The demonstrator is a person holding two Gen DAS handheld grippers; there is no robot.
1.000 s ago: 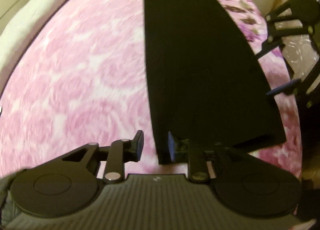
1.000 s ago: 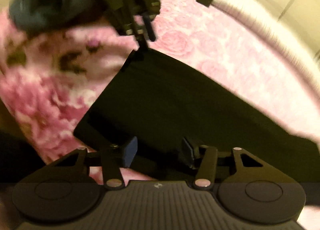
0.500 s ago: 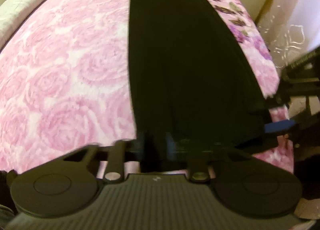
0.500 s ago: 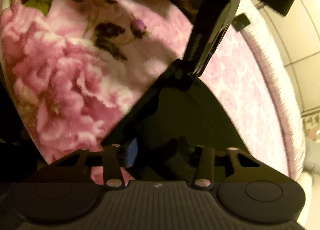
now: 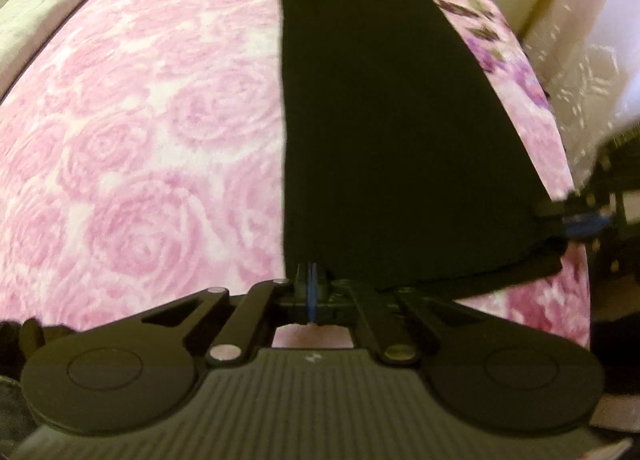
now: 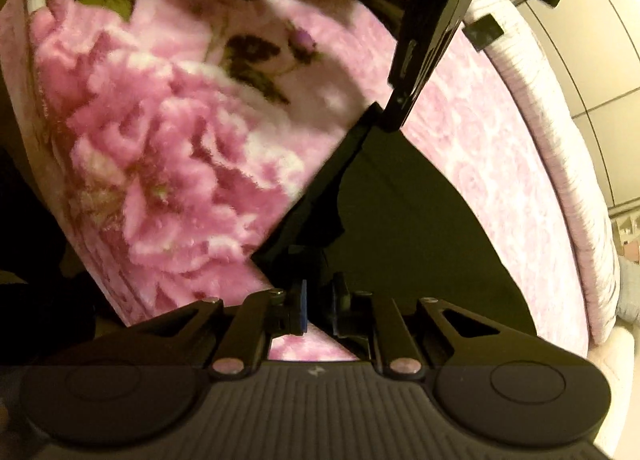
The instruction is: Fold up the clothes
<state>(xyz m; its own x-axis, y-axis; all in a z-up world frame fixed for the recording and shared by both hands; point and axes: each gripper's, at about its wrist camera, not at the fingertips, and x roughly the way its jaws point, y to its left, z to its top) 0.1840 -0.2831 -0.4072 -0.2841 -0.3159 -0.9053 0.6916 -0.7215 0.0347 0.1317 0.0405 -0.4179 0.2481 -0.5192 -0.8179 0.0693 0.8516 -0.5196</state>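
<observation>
Both tools, spread a second ago, now pinch the black garment (image 5: pixel 384 132): left tool (image 5: pixel 312 286), right tool (image 6: pixel 318 306).

Left tool (image 5: pixel 312 289) has gone from open to clamped on the near corner of the black garment (image 5: pixel 384 120); right tool (image 6: pixel 318 302) has closed too, apparently pinching the other corner.

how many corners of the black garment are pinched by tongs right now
2. The left tongs are shut on the near left corner of the black garment; the right tongs are shut on the near right corner. The far end runs out of view.
</observation>
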